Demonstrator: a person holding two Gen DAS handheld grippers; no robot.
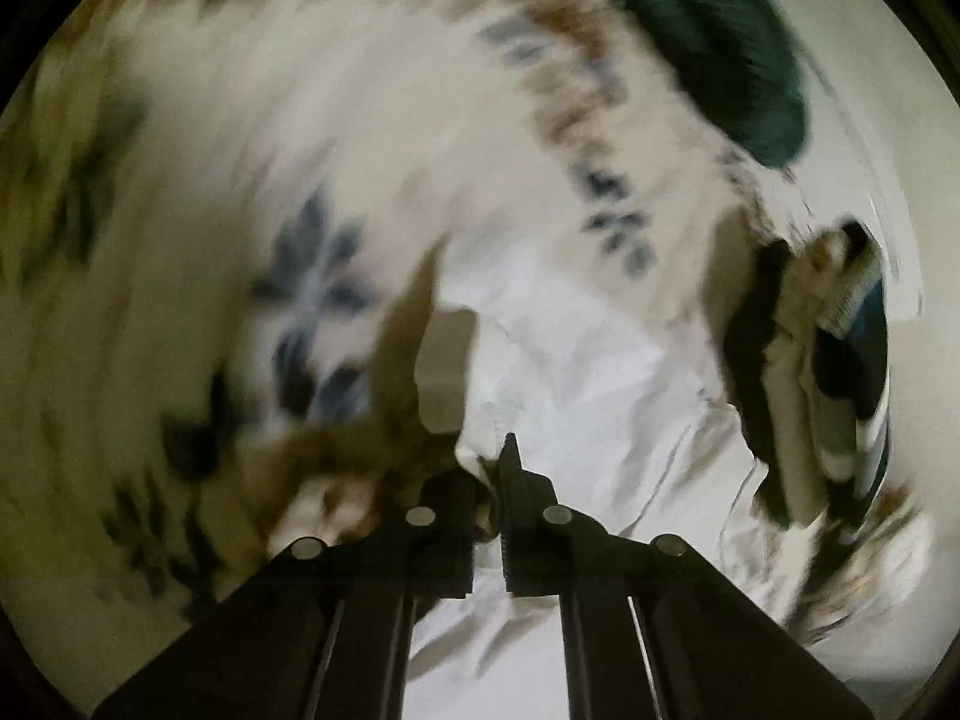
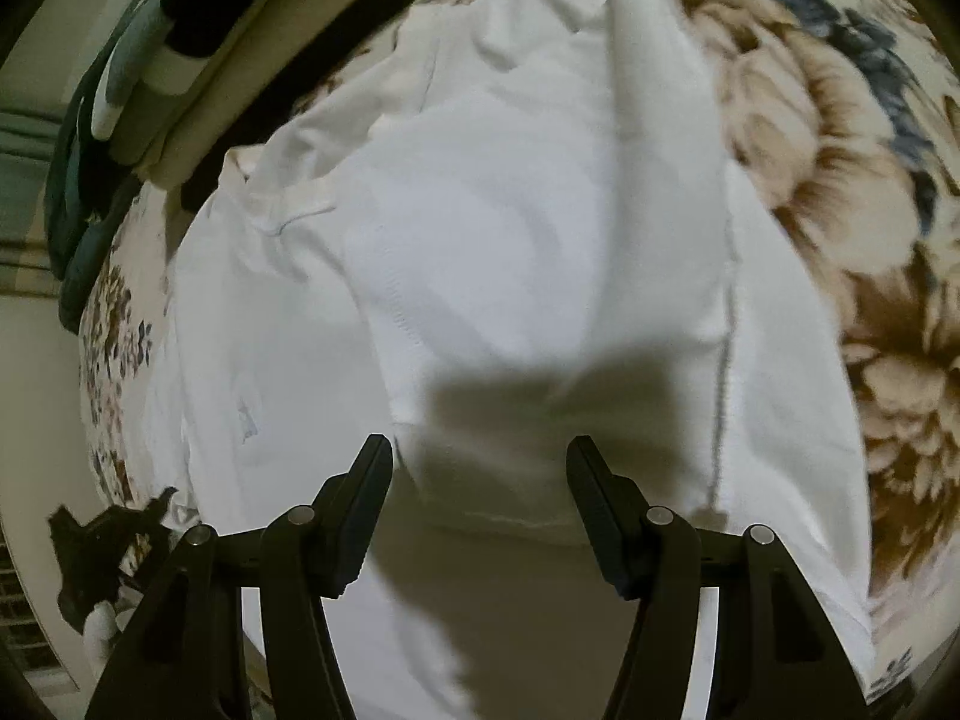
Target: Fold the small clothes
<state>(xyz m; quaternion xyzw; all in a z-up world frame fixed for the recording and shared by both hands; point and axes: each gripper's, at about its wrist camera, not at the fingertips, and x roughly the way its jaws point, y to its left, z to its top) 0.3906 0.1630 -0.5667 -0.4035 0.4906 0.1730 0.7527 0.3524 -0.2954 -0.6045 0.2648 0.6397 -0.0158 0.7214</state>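
A white garment [image 2: 492, 228] lies spread on a floral bedspread [image 2: 840, 192]. In the left wrist view, which is blurred by motion, my left gripper [image 1: 489, 468] is shut on an edge of the white garment [image 1: 600, 372] and holds it lifted. My right gripper [image 2: 479, 456] is open and empty, just above the garment's near part, its shadow on the cloth. My left gripper also shows small at the lower left of the right wrist view [image 2: 150, 510], at the garment's edge.
A stack of folded clothes [image 2: 198, 78] in beige, black and teal sits at the bedspread's far left; it also shows in the left wrist view [image 1: 810, 372]. A dark green cloth [image 1: 708, 30] lies at the top there. The bedspread [image 1: 240, 180] surrounds the garment.
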